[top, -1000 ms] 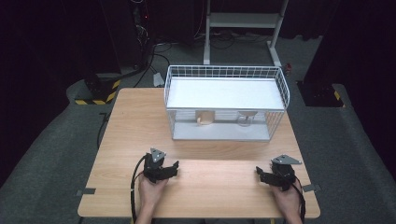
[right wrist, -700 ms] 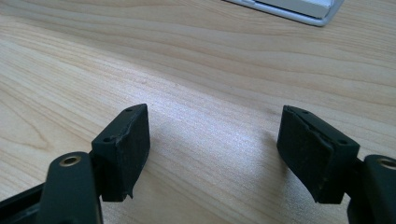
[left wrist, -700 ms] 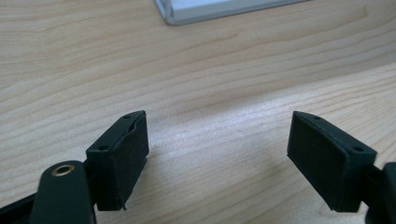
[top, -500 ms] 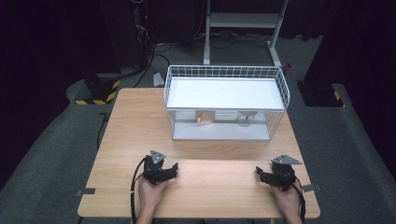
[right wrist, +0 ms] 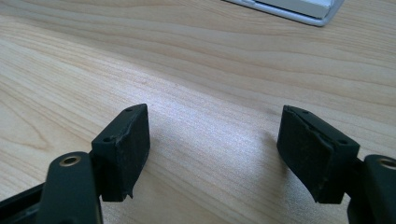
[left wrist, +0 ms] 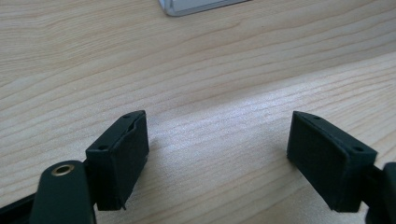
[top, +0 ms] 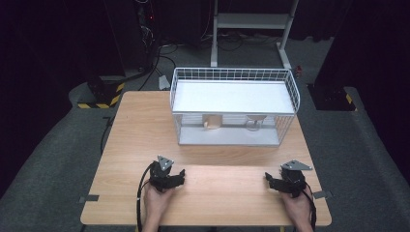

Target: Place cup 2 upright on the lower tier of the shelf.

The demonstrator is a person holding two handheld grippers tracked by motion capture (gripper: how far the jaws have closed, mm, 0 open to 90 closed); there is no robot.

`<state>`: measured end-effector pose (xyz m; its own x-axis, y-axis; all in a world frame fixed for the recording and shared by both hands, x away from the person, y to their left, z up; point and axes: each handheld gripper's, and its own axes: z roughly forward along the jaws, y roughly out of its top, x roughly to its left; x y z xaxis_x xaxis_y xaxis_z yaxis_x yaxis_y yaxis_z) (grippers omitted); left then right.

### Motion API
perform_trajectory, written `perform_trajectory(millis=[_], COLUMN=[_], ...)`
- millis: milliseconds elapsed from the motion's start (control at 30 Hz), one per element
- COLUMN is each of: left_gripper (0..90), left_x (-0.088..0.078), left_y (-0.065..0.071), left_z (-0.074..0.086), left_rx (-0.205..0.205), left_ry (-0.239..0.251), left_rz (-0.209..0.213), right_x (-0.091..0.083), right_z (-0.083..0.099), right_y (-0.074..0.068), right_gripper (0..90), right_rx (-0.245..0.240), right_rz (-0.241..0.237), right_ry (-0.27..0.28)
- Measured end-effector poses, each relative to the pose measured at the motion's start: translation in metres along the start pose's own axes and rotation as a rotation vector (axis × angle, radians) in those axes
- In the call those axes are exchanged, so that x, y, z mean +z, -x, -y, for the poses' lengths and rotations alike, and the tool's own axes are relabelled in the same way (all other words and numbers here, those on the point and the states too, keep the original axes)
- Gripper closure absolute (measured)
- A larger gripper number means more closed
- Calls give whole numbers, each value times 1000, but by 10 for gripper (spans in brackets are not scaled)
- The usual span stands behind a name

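Note:
A white wire cage [top: 234, 105] stands at the back of the wooden table [top: 140, 130], with a small tan block [top: 211, 122] and a round dish [top: 255, 122] behind its front wall. My left gripper [top: 180, 175] rests low near the front left, held by a hand. Its jaws stand open over bare wood in the left gripper view [left wrist: 217, 149]. My right gripper [top: 269, 181] rests near the front right, open too, with nothing between its pads [right wrist: 215, 149]. Both point toward the table's middle.
The cage's base corner [left wrist: 196, 5] lies ahead of the left gripper, and its edge [right wrist: 299, 9] ahead of the right one. Bare wood separates the grippers from the cage. Dark floor, cables and a white stand [top: 251, 24] lie beyond the table.

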<state>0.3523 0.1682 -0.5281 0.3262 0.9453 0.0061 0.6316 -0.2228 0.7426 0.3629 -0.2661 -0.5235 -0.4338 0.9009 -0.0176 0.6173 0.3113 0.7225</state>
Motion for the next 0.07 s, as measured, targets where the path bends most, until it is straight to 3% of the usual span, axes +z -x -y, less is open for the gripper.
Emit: perform_trajectory(millis=[67], left_gripper=[205], left_x=[0], left_y=[0], left_z=[0], left_rx=[0], left_ry=[-1], left_rz=[1], right_x=[0], right_z=[0], right_y=[-1], right_gripper=[256], right_rx=[3], right_rz=[-2], right_ry=[-2])
